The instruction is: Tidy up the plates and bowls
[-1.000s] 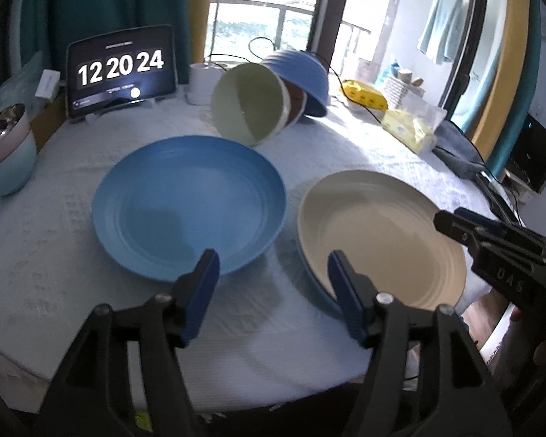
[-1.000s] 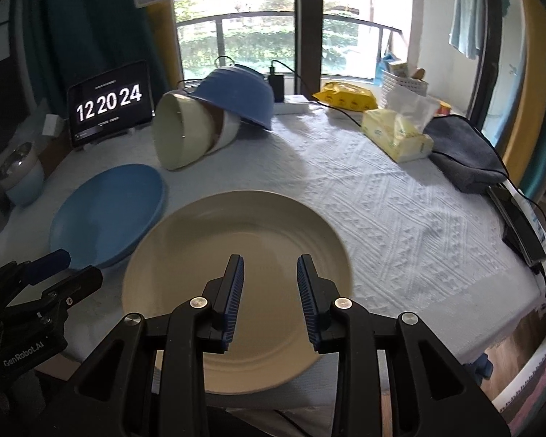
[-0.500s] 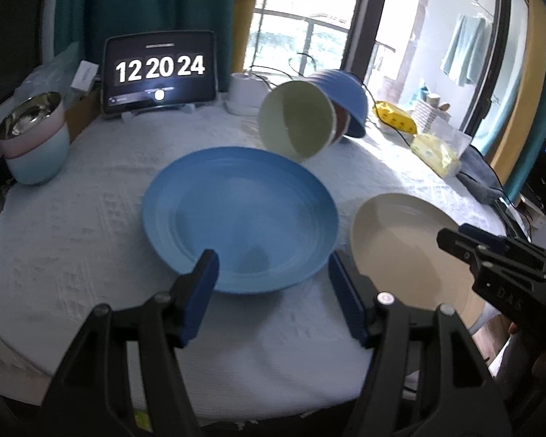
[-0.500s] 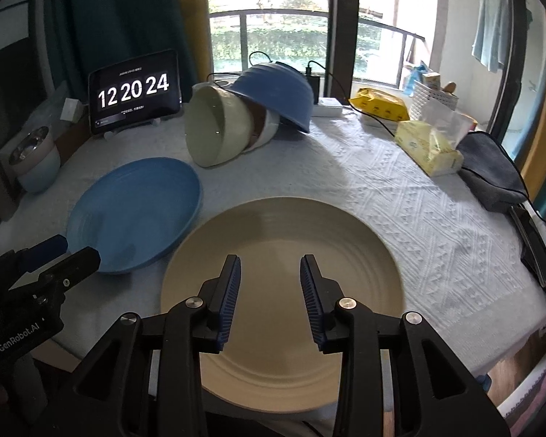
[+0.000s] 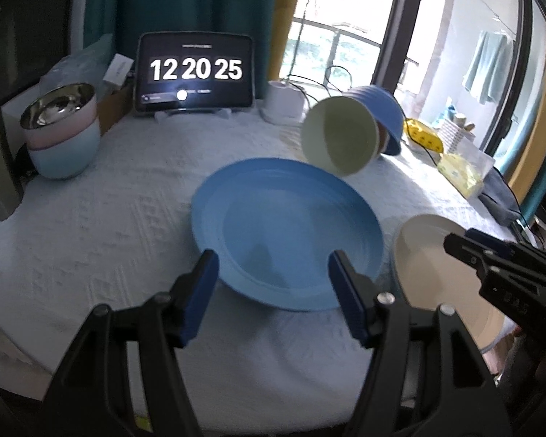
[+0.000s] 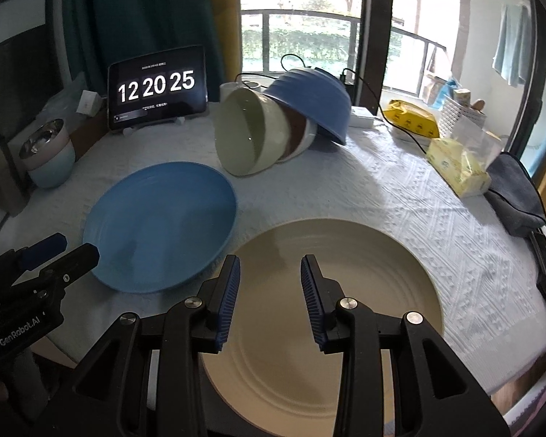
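A blue plate (image 5: 287,229) lies on the white tablecloth, also in the right wrist view (image 6: 160,222). A cream plate (image 6: 338,291) lies to its right at the table's front edge; it also shows in the left wrist view (image 5: 429,255). Behind them a nested stack of bowls lies tipped on its side: a pale green bowl (image 6: 247,134) in front, a blue bowl (image 6: 309,103) at the back. My left gripper (image 5: 273,287) is open over the blue plate's near rim. My right gripper (image 6: 269,291) is open, empty, above the cream plate.
A tablet clock (image 6: 156,89) stands at the back left. Two stacked pastel bowls with a steel one inside (image 5: 60,131) stand at the far left. Tissue packs (image 6: 458,167), a grey cloth (image 6: 517,196) and cables (image 6: 400,127) lie at the right. The table edge is close in front.
My left gripper has swung left and forward, so the blue plate is now centred between its fingers. My right gripper has edged forward over the cream plate. Plates and bowls have not moved.
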